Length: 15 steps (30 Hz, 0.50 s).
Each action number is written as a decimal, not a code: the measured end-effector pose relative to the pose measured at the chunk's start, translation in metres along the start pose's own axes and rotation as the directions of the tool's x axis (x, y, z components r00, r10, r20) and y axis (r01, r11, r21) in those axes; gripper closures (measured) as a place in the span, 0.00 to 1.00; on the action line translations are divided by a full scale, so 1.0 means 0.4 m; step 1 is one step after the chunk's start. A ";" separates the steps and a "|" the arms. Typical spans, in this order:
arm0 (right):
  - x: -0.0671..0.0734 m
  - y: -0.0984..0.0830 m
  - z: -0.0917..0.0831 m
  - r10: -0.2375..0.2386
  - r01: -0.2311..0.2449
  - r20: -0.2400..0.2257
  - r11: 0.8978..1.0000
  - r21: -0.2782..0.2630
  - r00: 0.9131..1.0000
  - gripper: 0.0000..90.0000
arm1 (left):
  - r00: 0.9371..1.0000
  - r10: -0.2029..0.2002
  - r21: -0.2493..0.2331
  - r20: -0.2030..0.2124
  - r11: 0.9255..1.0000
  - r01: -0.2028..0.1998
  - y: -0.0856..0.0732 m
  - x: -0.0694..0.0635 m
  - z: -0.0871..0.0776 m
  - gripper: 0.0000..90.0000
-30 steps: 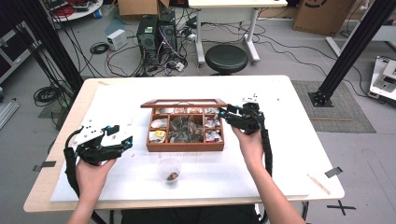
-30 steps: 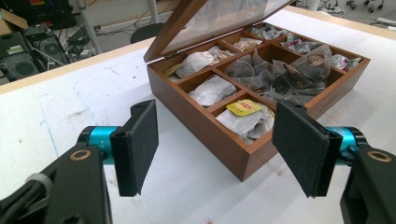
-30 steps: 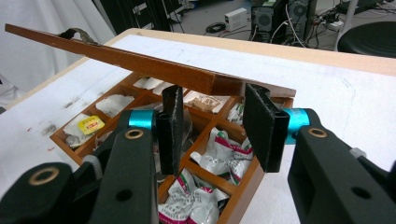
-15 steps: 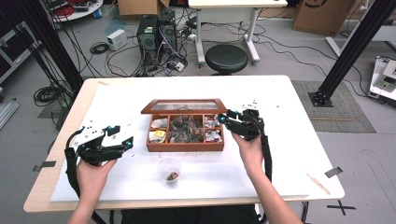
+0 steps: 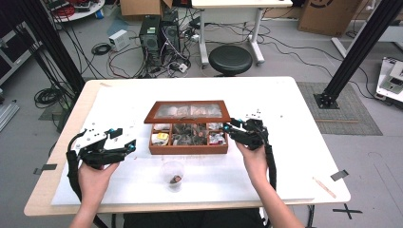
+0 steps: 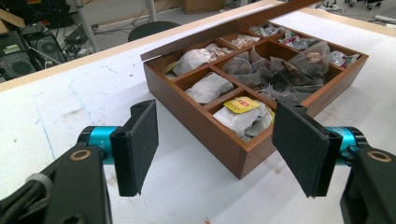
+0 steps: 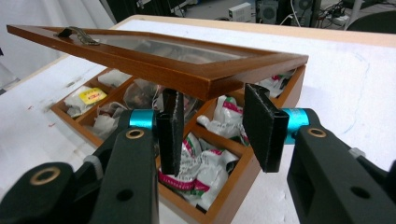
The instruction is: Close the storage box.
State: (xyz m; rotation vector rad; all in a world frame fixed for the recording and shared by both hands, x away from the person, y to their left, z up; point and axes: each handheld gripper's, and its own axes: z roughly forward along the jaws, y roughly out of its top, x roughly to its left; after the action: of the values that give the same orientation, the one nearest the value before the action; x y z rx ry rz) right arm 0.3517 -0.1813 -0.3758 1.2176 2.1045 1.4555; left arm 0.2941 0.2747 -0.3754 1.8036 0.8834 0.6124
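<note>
The right hand-held gripper [image 7: 212, 133], jaws part-open and empty, sits just beneath the wooden tea box [image 5: 189, 142] lid [image 7: 159, 63], apparently propping it, while the left hand-held gripper [image 6: 217, 149] waits wide open beside the box on the counter [image 5: 294, 142].

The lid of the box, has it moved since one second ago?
Yes. In the high view the lid has swung down toward the box, now partly covering the back compartments, with the right gripper beside it.

Your right gripper [image 7: 212, 133] sits under half-raised lid [image 7: 154, 58]; lid blocks path upward. Tea box [image 6: 261, 140] wall faces your left gripper [image 6: 215, 147]; bare table [image 5: 294, 118] around. Plastic cup [image 5: 174, 175] stands before box.
</note>
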 end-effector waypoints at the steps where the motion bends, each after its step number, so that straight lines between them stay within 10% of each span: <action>1: -0.001 -0.008 0.001 0.008 -0.008 -0.005 1.000 0.003 1.000 0.67 | 1.000 0.001 0.000 0.000 1.000 -0.001 0.000 0.000 0.000 0.35; 15: 0.007 -0.062 0.008 -0.009 0.008 0.015 0.999 0.053 1.000 0.66 | 1.000 0.006 0.004 0.002 1.000 -0.006 -0.002 -0.002 0.002 0.35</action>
State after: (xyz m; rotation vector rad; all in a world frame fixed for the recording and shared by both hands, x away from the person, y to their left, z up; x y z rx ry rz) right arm 0.3405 -0.1801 -0.3984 1.2337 2.1485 1.3901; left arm 0.2940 0.2738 -0.3763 1.8108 0.8792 0.6132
